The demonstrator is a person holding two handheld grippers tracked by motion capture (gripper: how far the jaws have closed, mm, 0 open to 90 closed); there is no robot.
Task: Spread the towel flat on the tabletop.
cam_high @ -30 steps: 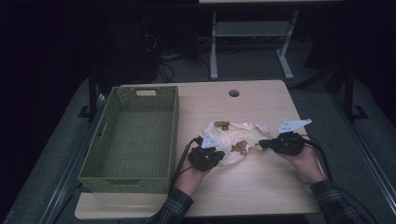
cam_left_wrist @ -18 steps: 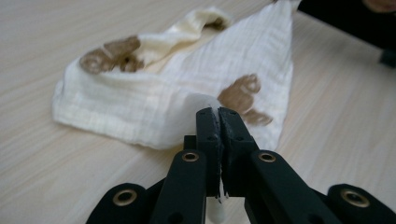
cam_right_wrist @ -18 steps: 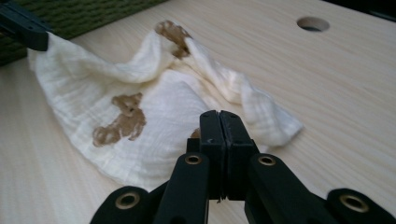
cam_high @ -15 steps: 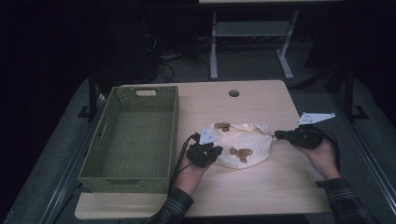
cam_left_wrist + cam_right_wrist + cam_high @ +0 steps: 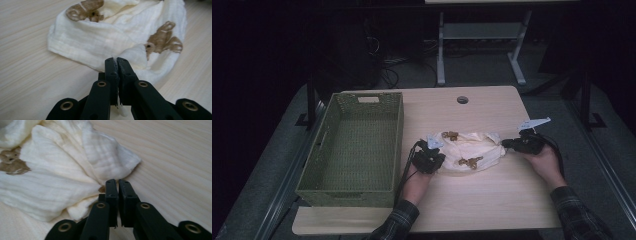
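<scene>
1. High view. A light wooden table (image 5: 472,200) is seen, with a round grommet hole (image 5: 462,100) near its far edge. A green woven basket (image 5: 354,145) is set along the table's left edge, with nothing visible inside. A cream cloth (image 5: 469,150) with brown animal prints is laid bunched near the middle of the table, just right of the basket. The left gripper (image 5: 430,159) is held at the cloth's left end, the right gripper (image 5: 518,144) at its right end, toward the table's right edge. Plaid sleeves are seen at the near edge.

2. Left gripper view. The left gripper (image 5: 117,62) is seen with its jaws pressed together on a thin edge of the cloth (image 5: 100,40); a scrap of white fabric is pinched between them. Two brown prints are shown on the cloth, which rests on the table (image 5: 32,75).

3. Right gripper view. The right gripper (image 5: 117,183) is seen with its jaws nearly together at a gathered corner of the cloth (image 5: 50,182); whether fabric is actually clamped cannot be told. The table (image 5: 175,170) is shown beneath.
</scene>
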